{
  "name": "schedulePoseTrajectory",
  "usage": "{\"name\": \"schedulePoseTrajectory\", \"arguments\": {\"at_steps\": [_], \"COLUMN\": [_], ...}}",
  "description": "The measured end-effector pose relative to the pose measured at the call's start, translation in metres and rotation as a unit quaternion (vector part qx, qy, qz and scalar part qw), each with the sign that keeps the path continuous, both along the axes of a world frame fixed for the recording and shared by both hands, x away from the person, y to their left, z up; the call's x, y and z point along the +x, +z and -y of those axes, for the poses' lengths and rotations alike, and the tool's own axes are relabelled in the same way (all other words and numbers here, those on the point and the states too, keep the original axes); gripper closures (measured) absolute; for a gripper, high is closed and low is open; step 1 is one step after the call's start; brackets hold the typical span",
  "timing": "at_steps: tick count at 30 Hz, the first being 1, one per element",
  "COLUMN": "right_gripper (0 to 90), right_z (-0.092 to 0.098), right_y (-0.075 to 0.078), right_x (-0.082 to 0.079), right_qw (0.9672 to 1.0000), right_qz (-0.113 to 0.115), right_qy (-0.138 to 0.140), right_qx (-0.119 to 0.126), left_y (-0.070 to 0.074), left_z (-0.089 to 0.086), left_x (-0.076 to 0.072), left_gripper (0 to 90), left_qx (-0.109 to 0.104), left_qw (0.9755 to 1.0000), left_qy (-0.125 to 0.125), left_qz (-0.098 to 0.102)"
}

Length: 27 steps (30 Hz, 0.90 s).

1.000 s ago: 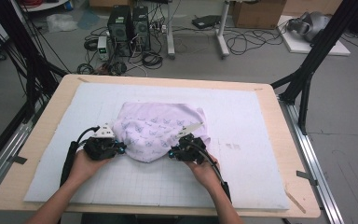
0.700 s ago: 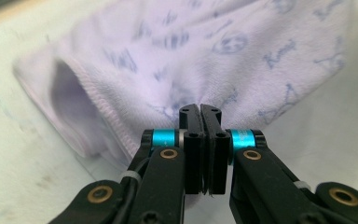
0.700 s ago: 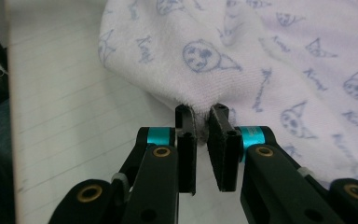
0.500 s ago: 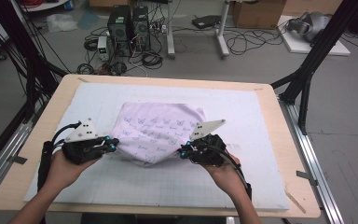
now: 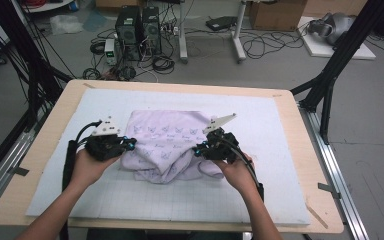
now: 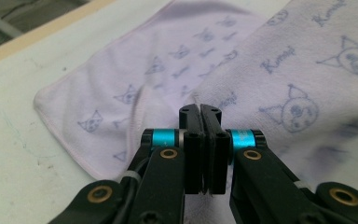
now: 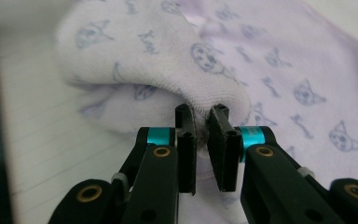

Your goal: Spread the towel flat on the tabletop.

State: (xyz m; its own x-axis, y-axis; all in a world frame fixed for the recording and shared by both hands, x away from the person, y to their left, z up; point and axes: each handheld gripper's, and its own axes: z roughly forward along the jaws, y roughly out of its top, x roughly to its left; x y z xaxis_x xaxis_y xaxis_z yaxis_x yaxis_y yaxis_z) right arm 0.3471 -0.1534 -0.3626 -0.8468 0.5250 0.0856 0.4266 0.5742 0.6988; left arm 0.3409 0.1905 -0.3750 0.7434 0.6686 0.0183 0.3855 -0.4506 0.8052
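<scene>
At the centre of the frame, a pale lilac terry towel printed with cat faces (image 5: 167,142) lies on the white gridded mat (image 5: 280,130), its near left edge pinched in the closed left gripper (image 5: 130,144) and its near right fold clamped by the right gripper (image 5: 198,148).

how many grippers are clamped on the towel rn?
2. The left gripper pinches the lilac towel at its left edge; the right gripper pinches a fold at its right side. Both jaw pairs are shut on the cloth.

Even, soft indoor light; high view slightly grainy, gripper views blurred toward the edges.
</scene>
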Motion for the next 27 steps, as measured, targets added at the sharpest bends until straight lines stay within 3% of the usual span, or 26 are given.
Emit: {"name": "schedulePoseTrajectory", "arguments": {"at_steps": [2,6,9,10,12,15,16,18,19,23,27], "right_gripper": [82.0,80.9,74.5,72.9,69.5,68.3,67.1,66.5,65.6,62.8,59.7], "right_z": [0.0,-0.001,0.001,0.002,0.009,0.013,0.016,0.017,0.017,0.013,0.004], "right_y": [-0.02,-0.033,-0.038,-0.037,-0.027,-0.019,-0.013,-0.011,-0.009,-0.016,-0.031], "right_x": [0.023,0.038,0.042,0.041,0.031,0.021,0.01,0.005,-0.007,-0.026,-0.032], "right_qw": [0.9995,0.9985,0.9981,0.9981,0.9989,0.9992,0.9993,0.9994,0.9995,0.9992,0.9988], "right_qz": [-0.021,-0.037,-0.042,-0.042,-0.024,-0.008,0.004,0.015,0.025,0.035,0.028], "right_qy": [-0.022,-0.04,-0.044,-0.045,-0.038,-0.033,-0.026,-0.019,-0.006,0.016,0.037], "right_qx": [-0.003,-0.004,0.0,-0.001,0.01,0.021,0.026,0.025,0.019,0.011,-0.015], "left_y": [-0.012,-0.035,-0.036,-0.033,-0.02,-0.012,-0.008,-0.003,-0.001,-0.004,-0.021], "left_z": [0.006,0.011,0.007,0.003,-0.01,-0.019,-0.023,-0.031,-0.035,-0.042,-0.039], "left_x": [0.017,0.039,0.041,0.04,0.033,0.027,0.023,0.015,0.009,-0.014,-0.033], "left_gripper": [87.6,86.8,81.7,78.3,73.5,70.1,69.0,68.3,67.5,65.7,64.4], "left_qx": [0.009,0.021,0.011,0.003,-0.032,-0.043,-0.045,-0.046,-0.048,-0.052,-0.051], "left_qw": [0.9998,0.9988,0.9987,0.9988,0.9985,0.9983,0.9984,0.9985,0.9985,0.9985,0.998], "left_qy": [0.012,0.025,0.028,0.028,0.03,0.028,0.026,0.023,0.019,-0.004,-0.028], "left_qz": [-0.011,-0.037,-0.041,-0.041,-0.034,-0.026,-0.023,-0.019,-0.016,-0.013,-0.026]}}
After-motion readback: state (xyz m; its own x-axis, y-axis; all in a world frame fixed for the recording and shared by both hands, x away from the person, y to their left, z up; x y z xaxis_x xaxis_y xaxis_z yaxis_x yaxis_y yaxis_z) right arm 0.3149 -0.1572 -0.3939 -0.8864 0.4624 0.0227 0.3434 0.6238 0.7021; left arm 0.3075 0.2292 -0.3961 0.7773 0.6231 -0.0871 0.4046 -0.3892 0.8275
